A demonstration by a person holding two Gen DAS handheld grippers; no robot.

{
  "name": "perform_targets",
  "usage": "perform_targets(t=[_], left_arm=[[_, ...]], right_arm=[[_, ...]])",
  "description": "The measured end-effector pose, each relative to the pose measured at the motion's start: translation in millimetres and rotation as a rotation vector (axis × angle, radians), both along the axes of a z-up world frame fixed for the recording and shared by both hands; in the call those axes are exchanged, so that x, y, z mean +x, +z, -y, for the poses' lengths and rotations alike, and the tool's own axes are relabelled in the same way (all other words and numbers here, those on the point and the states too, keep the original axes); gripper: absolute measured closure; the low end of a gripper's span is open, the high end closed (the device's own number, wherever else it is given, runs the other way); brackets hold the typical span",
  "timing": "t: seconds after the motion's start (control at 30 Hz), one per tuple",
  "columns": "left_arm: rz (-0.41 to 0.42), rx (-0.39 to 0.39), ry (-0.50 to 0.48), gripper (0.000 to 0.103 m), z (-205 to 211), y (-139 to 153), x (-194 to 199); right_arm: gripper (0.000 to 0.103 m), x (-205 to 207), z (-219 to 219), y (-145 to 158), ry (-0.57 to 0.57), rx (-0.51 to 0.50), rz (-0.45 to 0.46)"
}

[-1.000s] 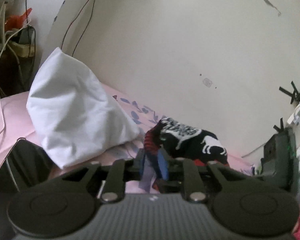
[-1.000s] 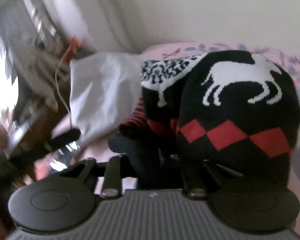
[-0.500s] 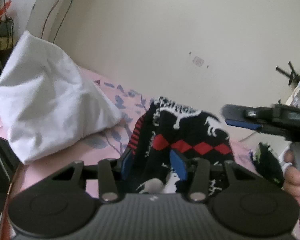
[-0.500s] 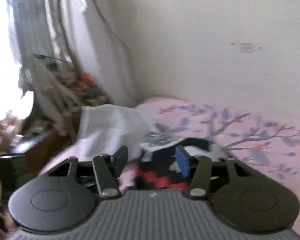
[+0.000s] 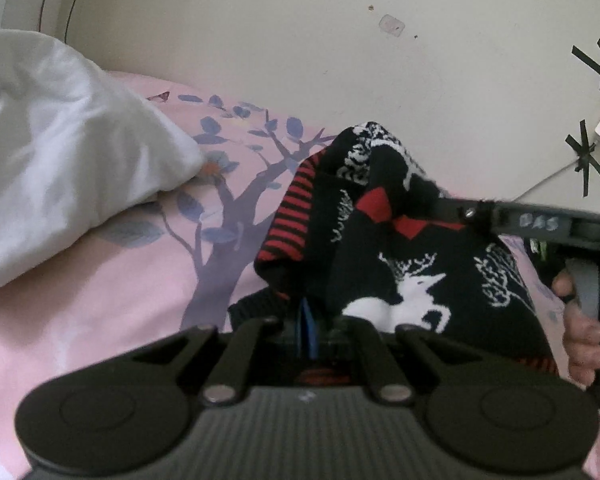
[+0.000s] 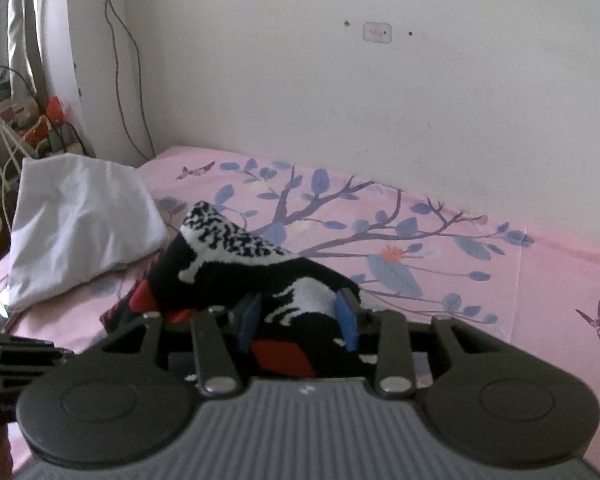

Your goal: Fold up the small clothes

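Note:
A black knit sweater [image 5: 400, 280] with red diamonds and white deer lies heaped on the pink bed sheet [image 5: 100, 300]. My left gripper [image 5: 309, 328] is shut, its blue pads pinched together on the sweater's near edge beside the red-striped cuff. In the right wrist view the sweater [image 6: 240, 272] rises to a white-patterned peak. My right gripper [image 6: 297, 318] straddles a fold of it and its jaws are closing. The pads stand apart and do not visibly squeeze the fold. The right gripper's finger [image 5: 452, 210] reaches into the sweater from the right, held by a hand [image 5: 584, 332].
A white pillow [image 6: 80, 224] leans at the bed's left end, close to the sweater. The cream wall [image 6: 380, 120] runs behind the bed. Cables [image 6: 120, 60] hang down it, and clutter [image 6: 40, 128] stands beyond the pillow. Floral sheet [image 6: 500, 280] stretches away to the right.
The right gripper held the sweater up a second ago, let it go, and now has it between narrowing jaws. The left gripper opened around the sweater's edge, moved in and shut.

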State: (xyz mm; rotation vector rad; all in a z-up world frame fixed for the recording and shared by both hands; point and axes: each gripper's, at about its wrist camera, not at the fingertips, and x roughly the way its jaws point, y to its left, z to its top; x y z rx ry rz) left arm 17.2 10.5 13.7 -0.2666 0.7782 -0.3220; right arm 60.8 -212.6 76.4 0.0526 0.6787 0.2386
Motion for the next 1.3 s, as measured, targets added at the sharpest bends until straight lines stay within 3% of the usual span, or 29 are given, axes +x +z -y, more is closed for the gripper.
perform_targets(t=[0.07, 0.1, 0.13, 0.2, 0.3, 0.4, 0.47, 0.6, 0.67, 0.7, 0.77, 0.9, 1.1, 1.3], left_arm=[[0.008, 0.022, 0.007, 0.097, -3.1, 5.7, -4.5], [0.023, 0.034, 0.01, 0.087, -5.7, 8.9, -7.3], [0.045, 0.048, 0.022, 0.077, -8.6, 14.2, -9.9], [0.099, 0.072, 0.053, 0.032, -13.0, 22.8, -15.0], [0.14, 0.096, 0.066, 0.016, -11.7, 29.5, -13.4], [0.139, 0.137, 0.071, 0.012, 1.7, 27.0, -8.5], [0.134, 0.164, 0.068, 0.009, 12.3, 20.6, -6.6], [0.167, 0.246, 0.097, 0.0, 27.6, 4.9, -11.3], [0.166, 0.243, 0.107, 0.0, 26.4, -0.4, -13.2], [0.167, 0.226, 0.113, 0.0, 24.5, -3.6, -14.0], [0.152, 0.192, 0.119, 0.0, 19.4, -5.3, -14.9], [0.109, 0.127, 0.117, 0.0, 13.0, -8.4, -11.5], [0.104, 0.105, 0.117, 0.0, 11.4, -11.0, -13.2], [0.106, 0.1, 0.12, 0.0, 11.1, -11.0, -14.3]], right_arm=[[0.055, -8.2, 10.1, 9.5, -0.021, 0.091, 0.035], [0.044, -17.6, 19.0, 14.7, -0.036, 0.141, 0.059], [0.044, -27.6, 28.8, 18.0, -0.047, 0.192, 0.075], [0.043, -44.5, 45.0, 18.0, -0.065, 0.286, 0.071], [0.039, -68.7, 66.4, 4.2, -0.077, 0.429, 0.039], [0.037, -81.8, 75.9, -19.3, -0.063, 0.572, -0.035], [0.036, -86.6, 71.8, -30.3, -0.034, 0.617, -0.069], [0.034, -85.4, 48.3, -53.9, 0.011, 0.598, -0.148], [0.029, -82.2, 38.4, -69.3, 0.022, 0.609, -0.196], [0.025, -86.2, 34.5, -73.5, 0.025, 0.624, -0.151], [0.016, -91.7, 20.2, -72.6, 0.058, 0.562, -0.104], [0.014, -95.6, 1.2, -69.4, 0.071, 0.46, -0.068], [0.014, -89.9, 14.8, -77.6, 0.06, 0.563, -0.073], [0.014, -91.6, 19.6, -76.8, 0.068, 0.564, -0.07]])
